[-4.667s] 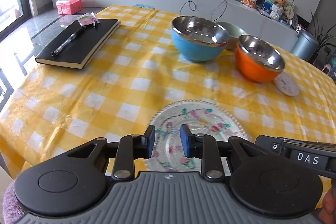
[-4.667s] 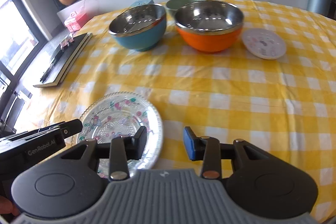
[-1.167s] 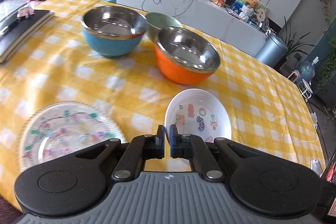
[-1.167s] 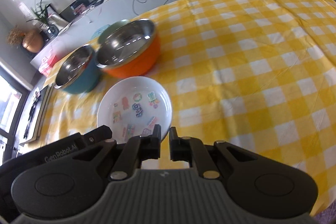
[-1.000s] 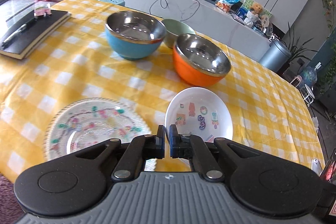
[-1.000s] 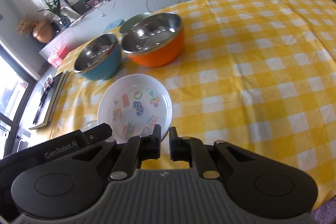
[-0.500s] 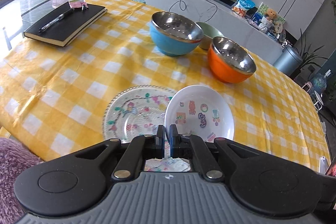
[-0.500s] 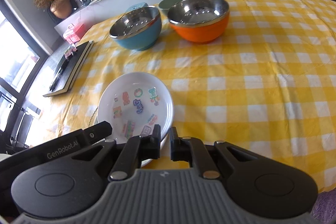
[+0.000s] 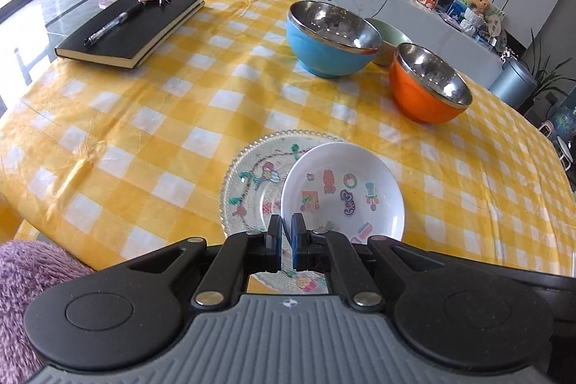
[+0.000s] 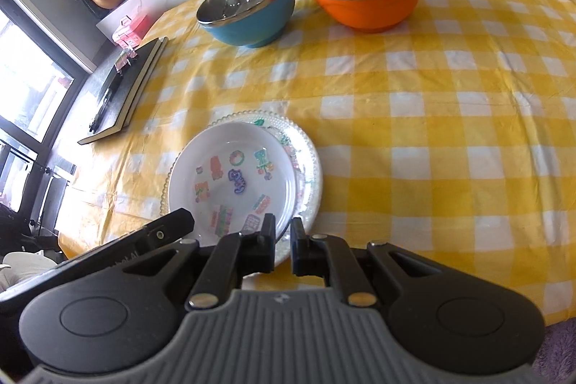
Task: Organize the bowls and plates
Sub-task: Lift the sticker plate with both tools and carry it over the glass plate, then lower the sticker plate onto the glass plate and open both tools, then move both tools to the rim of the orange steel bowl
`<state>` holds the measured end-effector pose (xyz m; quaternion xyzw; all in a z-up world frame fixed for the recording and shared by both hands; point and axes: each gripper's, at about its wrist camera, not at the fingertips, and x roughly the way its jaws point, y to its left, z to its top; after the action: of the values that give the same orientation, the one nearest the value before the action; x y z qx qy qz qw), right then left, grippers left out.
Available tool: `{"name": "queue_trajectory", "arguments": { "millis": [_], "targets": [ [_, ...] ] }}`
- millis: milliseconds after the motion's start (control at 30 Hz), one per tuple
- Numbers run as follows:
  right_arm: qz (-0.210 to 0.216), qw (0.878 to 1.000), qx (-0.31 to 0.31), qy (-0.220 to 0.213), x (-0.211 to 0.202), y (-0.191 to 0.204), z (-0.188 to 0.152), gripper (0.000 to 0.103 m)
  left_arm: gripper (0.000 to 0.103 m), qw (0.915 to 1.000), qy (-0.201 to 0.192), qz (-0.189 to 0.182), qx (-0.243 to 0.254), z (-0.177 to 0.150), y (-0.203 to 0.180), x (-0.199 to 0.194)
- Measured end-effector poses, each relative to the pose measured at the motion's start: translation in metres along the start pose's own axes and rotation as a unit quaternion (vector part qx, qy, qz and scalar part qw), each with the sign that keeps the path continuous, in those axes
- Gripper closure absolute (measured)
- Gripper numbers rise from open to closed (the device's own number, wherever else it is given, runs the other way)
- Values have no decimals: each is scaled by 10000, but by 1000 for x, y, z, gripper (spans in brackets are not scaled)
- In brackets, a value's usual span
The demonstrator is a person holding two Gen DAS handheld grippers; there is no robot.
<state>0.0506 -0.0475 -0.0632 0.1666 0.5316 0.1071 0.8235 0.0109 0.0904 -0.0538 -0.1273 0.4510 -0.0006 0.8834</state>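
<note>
Small white plate (image 9: 342, 189) with cartoon stickers, tilted over patterned glass plate (image 9: 252, 182). Beyond, on yellow check: blue bowl (image 9: 331, 38), orange bowl (image 9: 428, 85), green bowl (image 9: 385, 35) behind.

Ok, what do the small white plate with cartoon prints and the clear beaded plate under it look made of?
The small white plate with cartoon prints looks like glazed ceramic or melamine: opaque, smooth, glossy; I can't tell which. The clear beaded plate looks like pressed glass, possibly clear plastic: the yellow checked tablecloth shows through it and its rim is beaded.
</note>
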Motion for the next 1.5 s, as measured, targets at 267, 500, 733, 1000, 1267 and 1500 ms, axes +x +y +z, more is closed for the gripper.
{"name": "queue_trajectory", "arguments": {
  "millis": [267, 500, 733, 1000, 1267, 1500],
  "targets": [
    [19, 9999, -46, 152, 15, 10, 3, 98, 98, 9997, 137, 49, -221, 2, 15, 8],
    [55, 9999, -44, 158, 19, 10, 4, 98, 98, 9995, 201, 116, -211, 1, 14, 14],
    [23, 9999, -137, 69, 15, 10, 1, 93, 91, 9995, 222, 137, -167, 2, 11, 15],
    [26, 9998, -204, -38, 7, 8, 2, 78, 74, 9995, 166, 262, -75, 4, 5, 8],
    [65, 9992, -253, -291, -12, 4, 3, 69, 65, 9996, -156, 246, -15, 13, -5, -13],
    [-82, 9973, -202, -703, -35, -12, 11, 65, 62, 9993, -317, 44, 206, 16, -29, -19]
  ]
}}
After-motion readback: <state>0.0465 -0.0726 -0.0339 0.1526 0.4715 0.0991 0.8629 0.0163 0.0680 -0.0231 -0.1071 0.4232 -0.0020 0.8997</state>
